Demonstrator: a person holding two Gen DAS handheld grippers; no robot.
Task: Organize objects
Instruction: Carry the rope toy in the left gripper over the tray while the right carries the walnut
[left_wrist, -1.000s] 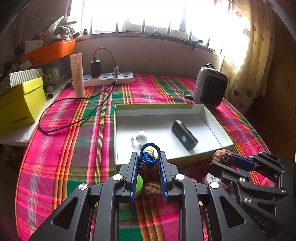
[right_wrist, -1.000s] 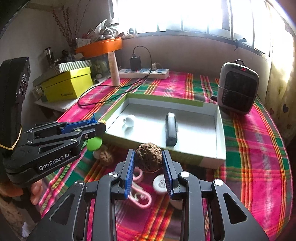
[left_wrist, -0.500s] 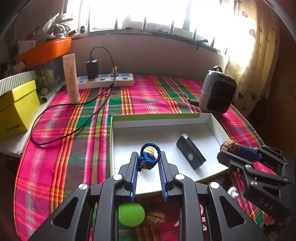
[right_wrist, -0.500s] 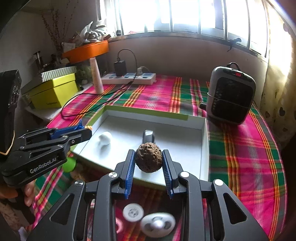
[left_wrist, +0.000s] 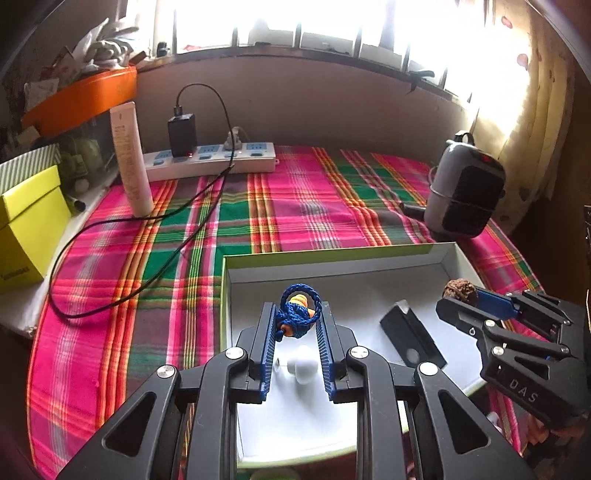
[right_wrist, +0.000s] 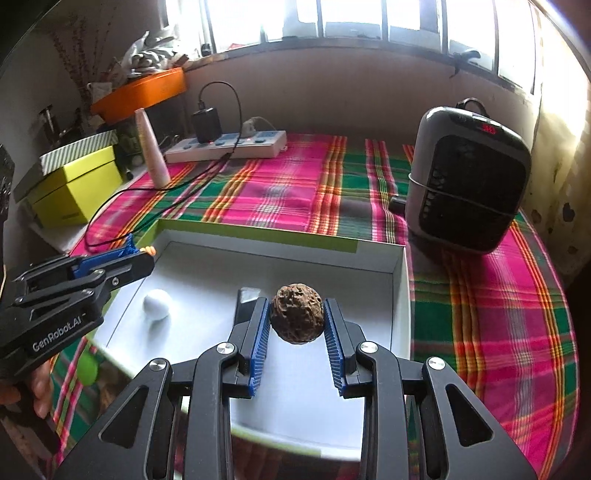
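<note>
Open box (left_wrist: 441, 254) sat on tablecloth (left_wrist: 295, 206); ball (right_wrist: 157, 304) lay in its left part, flat device (left_wrist: 412, 341) to the right. Heater (right_wrist: 467, 181) stood behind box at right, power strip (left_wrist: 214, 161) far behind, left.

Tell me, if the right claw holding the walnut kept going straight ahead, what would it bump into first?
Probably the white floor of the box, just past the walnut that the right claw grips. It points downward into the box, though depth is hard to judge.
</note>
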